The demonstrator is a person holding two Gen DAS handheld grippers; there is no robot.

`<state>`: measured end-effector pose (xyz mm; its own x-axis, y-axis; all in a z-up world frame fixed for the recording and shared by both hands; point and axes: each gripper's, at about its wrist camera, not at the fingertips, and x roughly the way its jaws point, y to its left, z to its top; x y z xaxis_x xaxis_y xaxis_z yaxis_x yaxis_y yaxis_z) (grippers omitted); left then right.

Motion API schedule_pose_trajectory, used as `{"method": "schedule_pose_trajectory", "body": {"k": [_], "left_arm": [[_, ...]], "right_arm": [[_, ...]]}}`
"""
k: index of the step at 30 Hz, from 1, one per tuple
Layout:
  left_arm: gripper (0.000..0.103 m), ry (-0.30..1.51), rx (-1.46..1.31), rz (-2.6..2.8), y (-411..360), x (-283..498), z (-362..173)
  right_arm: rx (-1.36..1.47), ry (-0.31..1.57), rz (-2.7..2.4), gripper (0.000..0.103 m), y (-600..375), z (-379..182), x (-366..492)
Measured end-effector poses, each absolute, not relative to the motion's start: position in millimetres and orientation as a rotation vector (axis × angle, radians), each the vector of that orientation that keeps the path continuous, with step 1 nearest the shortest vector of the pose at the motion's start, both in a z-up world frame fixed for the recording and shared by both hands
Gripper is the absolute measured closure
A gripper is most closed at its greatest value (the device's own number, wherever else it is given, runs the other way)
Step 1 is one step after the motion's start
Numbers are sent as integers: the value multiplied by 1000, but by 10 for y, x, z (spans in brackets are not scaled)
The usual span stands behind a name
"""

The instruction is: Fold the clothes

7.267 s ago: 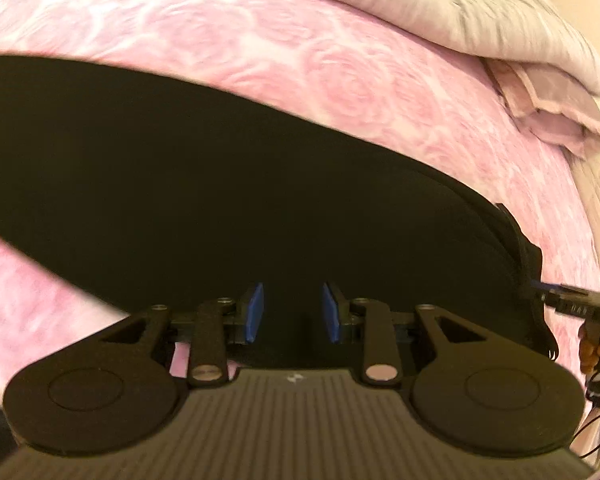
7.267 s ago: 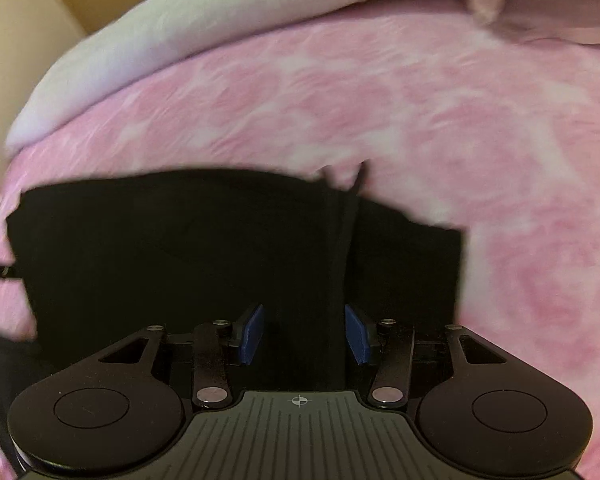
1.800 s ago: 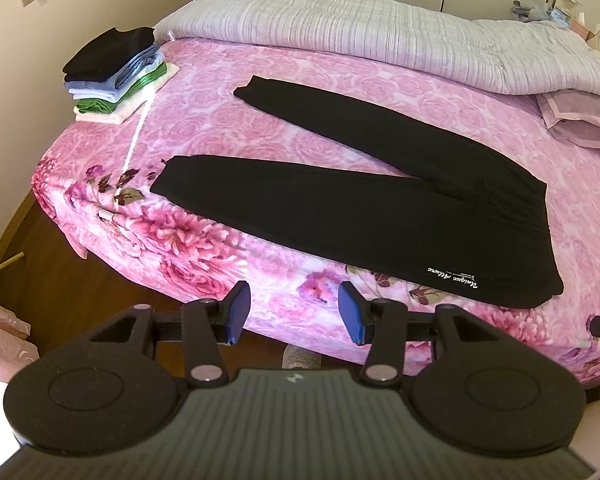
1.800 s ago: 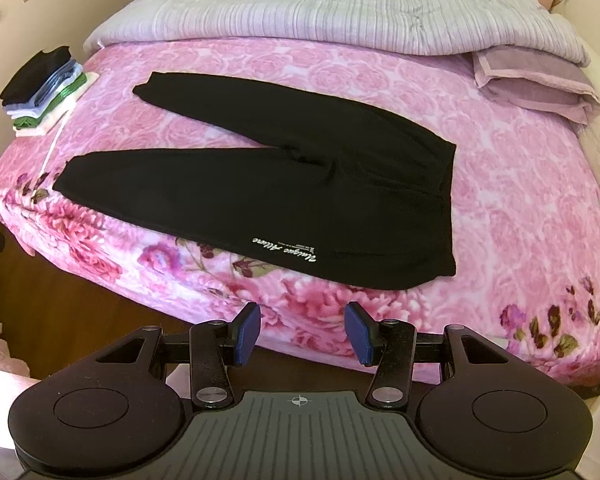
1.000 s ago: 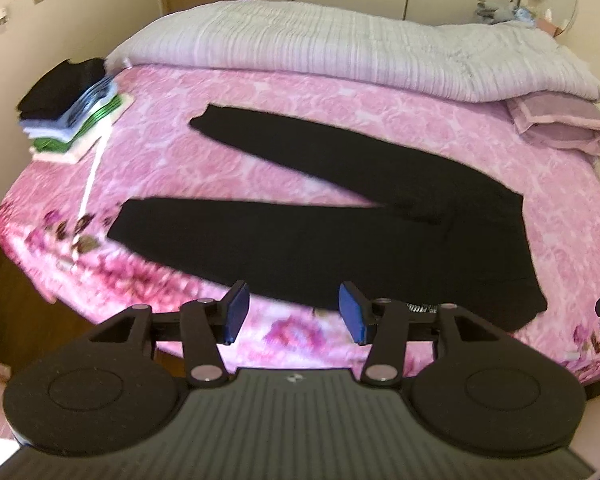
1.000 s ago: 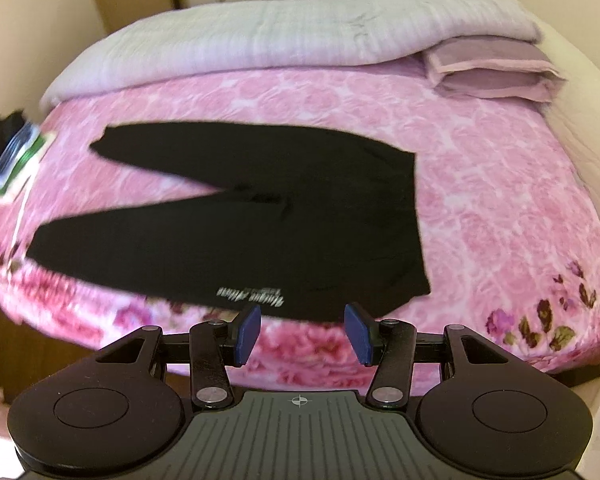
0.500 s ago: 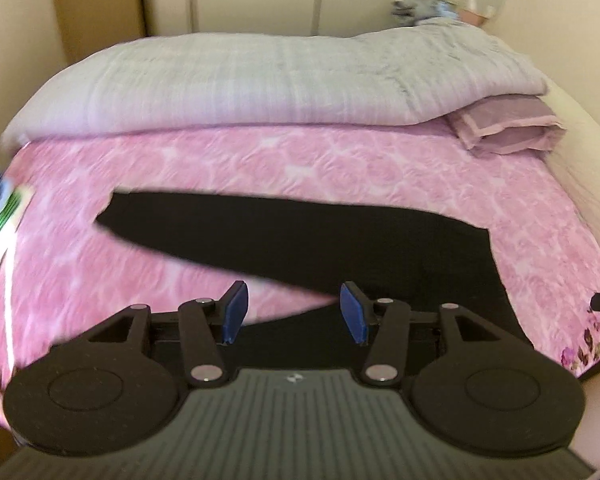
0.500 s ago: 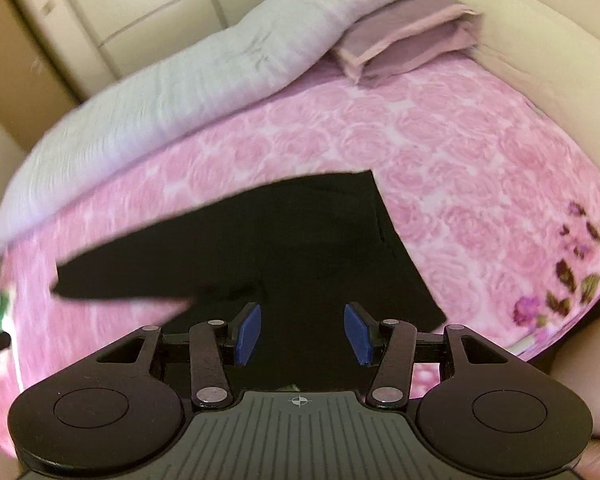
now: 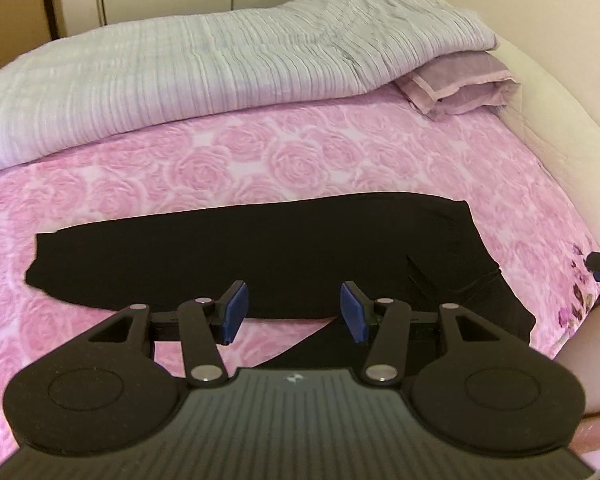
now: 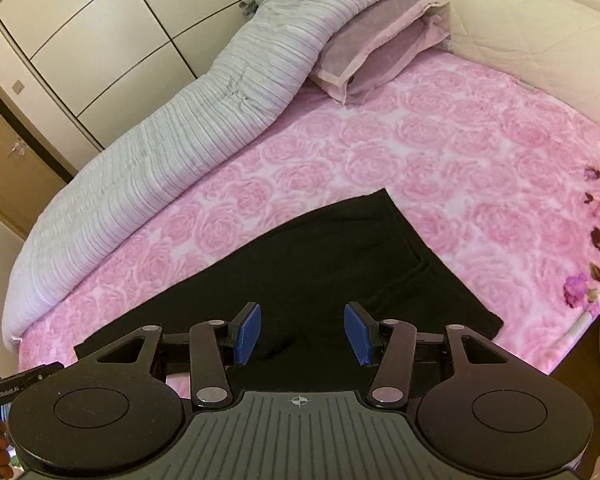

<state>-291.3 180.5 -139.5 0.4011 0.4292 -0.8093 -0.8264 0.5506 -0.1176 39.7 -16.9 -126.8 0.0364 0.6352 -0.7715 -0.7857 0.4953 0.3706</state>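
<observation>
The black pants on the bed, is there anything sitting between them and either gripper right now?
Nothing visible does. The black pants lie flat on the pink bedspread straight ahead of the open left gripper and the open right gripper. The grey quilt and the pillow lie beyond them.

- Home bedroom.
- Bed [image 9: 340, 160] with pink rose-print cover fills both views.
- Grey ribbed duvet [image 9: 204, 76] bunched along far side of bed.
- Mauve pillow [image 10: 380, 48] at the head end, partly under the duvet.
- Cream padded headboard [image 10: 520, 28] curves around bed.
- Built-in cream wardrobe doors [image 10: 80, 28] behind bed; wooden door [image 10: 8, 152] beside them.
</observation>
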Motion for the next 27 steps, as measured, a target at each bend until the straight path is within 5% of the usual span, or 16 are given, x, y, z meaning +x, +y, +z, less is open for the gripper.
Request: {"method": "schedule_pose_trajectory", "body": {"k": [12,16,27], "left_arm": [[56,857,-559,764,2430,-2582,-2108],[56,874,-557,743,2647,-2368,-2437],[56,929,-509,740,3169,-1719,-3278]], "right_arm": [[-434,974,1197,53,702,-2115,575],[-507,950,1223,80,1014,-2517,821],[-867,746,1295,80,1864,-3606,1504]]}}
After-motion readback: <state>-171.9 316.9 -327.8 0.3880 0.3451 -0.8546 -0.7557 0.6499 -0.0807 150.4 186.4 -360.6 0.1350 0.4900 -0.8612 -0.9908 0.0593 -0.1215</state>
